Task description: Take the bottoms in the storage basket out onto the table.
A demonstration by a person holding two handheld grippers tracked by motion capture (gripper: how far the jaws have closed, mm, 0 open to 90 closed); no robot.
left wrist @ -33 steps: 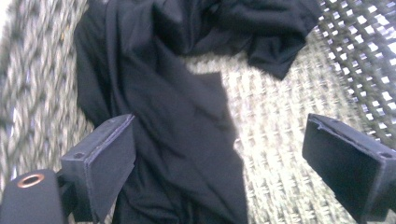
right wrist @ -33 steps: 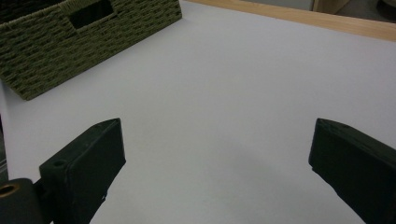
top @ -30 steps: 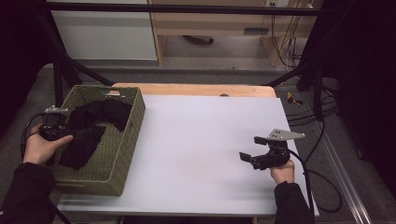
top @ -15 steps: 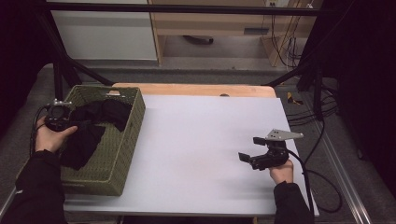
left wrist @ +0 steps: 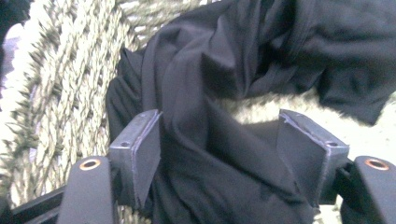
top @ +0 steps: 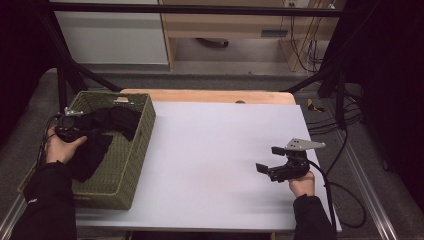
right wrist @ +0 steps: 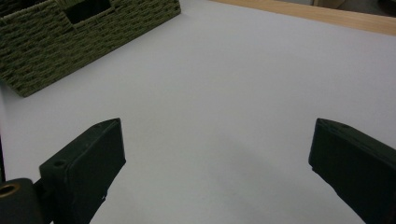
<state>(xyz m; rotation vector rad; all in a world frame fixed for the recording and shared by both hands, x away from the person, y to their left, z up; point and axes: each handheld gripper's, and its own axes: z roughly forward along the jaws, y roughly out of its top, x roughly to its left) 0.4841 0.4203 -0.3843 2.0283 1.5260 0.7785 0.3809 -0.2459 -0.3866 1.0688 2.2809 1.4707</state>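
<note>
Nearest the person, the right gripper (top: pixel 272 161) hovers low over the bare white table (top: pixel 215 150), its jaws wide apart with nothing between them. Its own view shows only tabletop between the black pads (right wrist: pixel 86 163), with the woven basket (right wrist: pixel 70 32) well beyond the fingertips. This hand has not shifted over the past second; it appears to be waiting.

The left gripper (left wrist: pixel 219 158) is the one at work. A second ago it sat lower, toward the near half of the green wicker basket (top: pixel 135 145); it has since travelled toward the far end and now sits inside the basket near the far-left corner. Its jaws stand apart, and a thick fold of the black garment (left wrist: pixel 196 140) lies in the gap between them, cloth touching the inner face of the left pad (left wrist: pixel 147 158) and running under the right one. The pads have not closed on it, so the fabric is bracketed rather than held.

Beyond the fingertips the garment spreads crumpled across the basket floor, with pale weave showing past its edge. The garment (top: pixel 100 135) remains wholly in the basket. Judging by the shift, the left hand is lining up a grasp, probably to lift the cloth out onto the table.
</note>
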